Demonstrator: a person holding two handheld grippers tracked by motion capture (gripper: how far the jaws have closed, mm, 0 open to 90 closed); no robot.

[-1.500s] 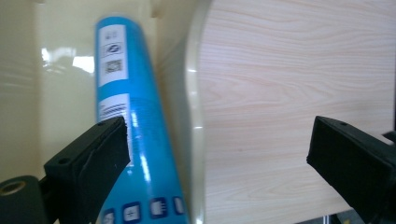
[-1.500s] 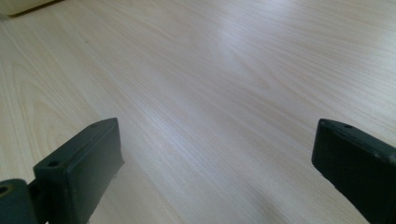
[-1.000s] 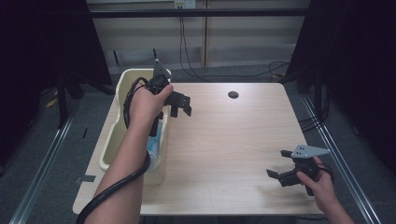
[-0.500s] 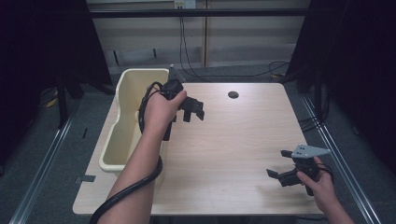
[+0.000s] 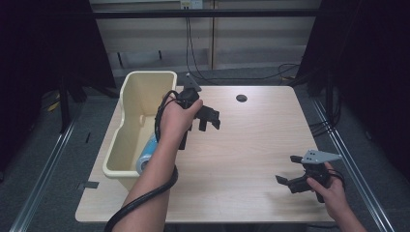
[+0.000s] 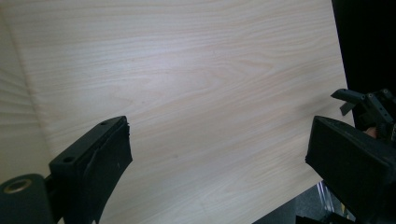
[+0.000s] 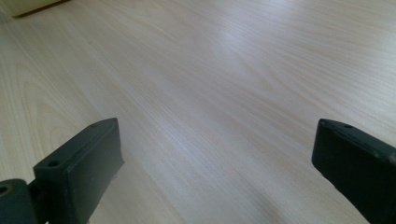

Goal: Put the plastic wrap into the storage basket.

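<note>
High view: pale wood tabletop (image 5: 251, 145), taken here as the landmark. At its left edge, a cream plastic bin (image 5: 130, 125), long and narrow, upright, partly overhanging the tabletop's left side. Inside the bin, toward its near end, a blue and white object (image 5: 145, 155) lying against the wall (too hidden by the forearm to identify). Toward the tabletop's far edge, a small dark round hole (image 5: 241, 98).

Over the tabletop's left-centre, just beside the bin's right wall: left hand (image 5: 175, 121) holding the left gripper (image 5: 211, 123), jaws spread wide, holding nothing, tips pointing down and to the right, above bare wood. Black cable (image 5: 145, 198) looping from that gripper down along the forearm toward the tabletop's near edge.

At the tabletop's near right corner: right hand (image 5: 333, 188) holding the right gripper (image 5: 290, 182), grey three-cornered plate (image 5: 319, 155) on top, jaws spread wide and empty, pointing left across the wood.

Left gripper view: both black jaws far apart over bare wood grain, nothing between them; bin wall at the left edge of that view; the other gripper (image 6: 369, 105) small and far off past the right jaw.

Right gripper view: jaws likewise far apart over bare tabletop (image 7: 210, 93), with a sliver of the bin (image 7: 32, 7) at the top left.
</note>
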